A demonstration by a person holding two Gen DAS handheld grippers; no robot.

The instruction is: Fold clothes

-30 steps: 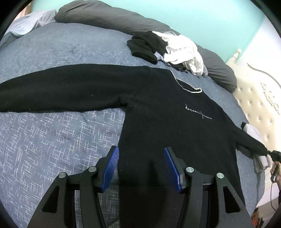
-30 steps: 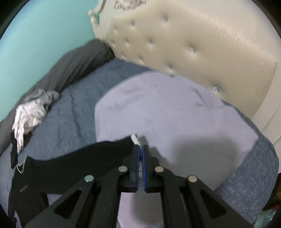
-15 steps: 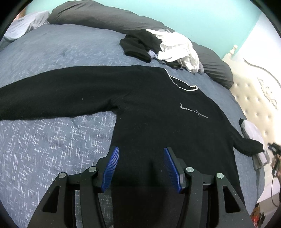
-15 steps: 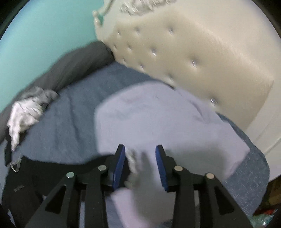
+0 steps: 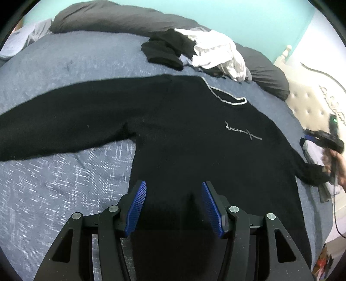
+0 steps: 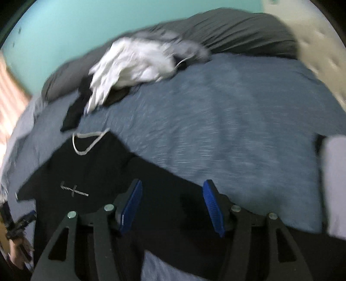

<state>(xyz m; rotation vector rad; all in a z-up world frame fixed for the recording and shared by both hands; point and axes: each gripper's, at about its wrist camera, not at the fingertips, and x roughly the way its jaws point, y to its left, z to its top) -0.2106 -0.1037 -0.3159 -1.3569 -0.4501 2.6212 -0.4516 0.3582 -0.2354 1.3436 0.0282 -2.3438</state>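
Observation:
A black sweater (image 5: 183, 129) with a white neckline and a small script logo lies spread flat on the blue-grey bed cover (image 5: 64, 173), both sleeves stretched out. My left gripper (image 5: 173, 186) hangs open just above the sweater's lower hem, with nothing between its blue pads. In the right wrist view, which is blurred, my right gripper (image 6: 173, 186) is over the sweater's sleeve (image 6: 164, 183). Its jaws are opening and grip nothing. That gripper and the hand holding it also show in the left wrist view, as the right gripper (image 5: 322, 139) above the sleeve's cuff.
A pile of white and black clothes (image 5: 207, 51) lies at the far side of the bed, against long grey pillows (image 5: 121, 19). The cream tufted headboard (image 5: 309, 103) is on the right. A pale folded garment (image 6: 333, 173) sits by the sleeve's cuff.
My right gripper has let go of the sleeve cuff, opened, and swung fast from the headboard side over the sleeve. My left gripper has crept a little forward over the hem.

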